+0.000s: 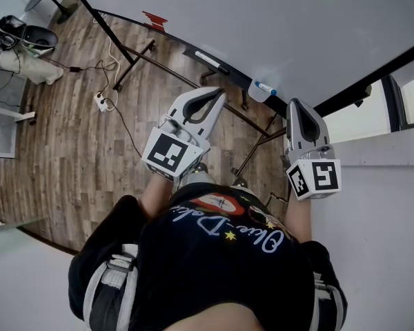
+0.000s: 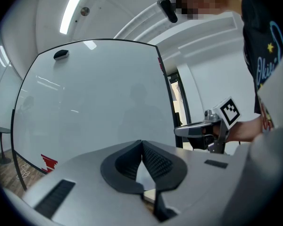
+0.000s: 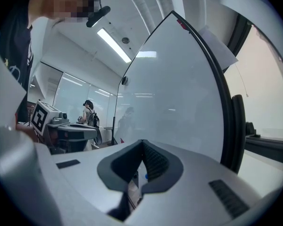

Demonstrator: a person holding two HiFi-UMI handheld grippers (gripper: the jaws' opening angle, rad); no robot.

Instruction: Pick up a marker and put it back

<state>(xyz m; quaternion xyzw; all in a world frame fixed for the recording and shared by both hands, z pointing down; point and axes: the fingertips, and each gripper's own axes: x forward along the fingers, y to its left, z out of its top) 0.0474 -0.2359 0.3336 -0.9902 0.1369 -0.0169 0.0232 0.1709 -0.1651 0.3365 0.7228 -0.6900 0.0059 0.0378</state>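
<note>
A white marker with a blue cap [image 1: 265,87] lies in a small holder on the lower edge of the whiteboard [image 1: 276,26]. My left gripper [image 1: 217,92] is held level in front of the board, left of the marker, its jaws shut on nothing [image 2: 142,143]. My right gripper [image 1: 294,104] sits just right of and below the marker, also shut and empty [image 3: 142,143]. Both tips stay short of the board. A blue speck [image 3: 145,176] shows below the right jaws.
The whiteboard stands on a black frame with legs [image 1: 134,57] over a wood floor. A black eraser [image 2: 61,54] sticks high on the board, and a red mark [image 1: 154,21] sits at its edge. A power strip with cables [image 1: 103,102] lies on the floor. A person [image 3: 88,113] stands far off.
</note>
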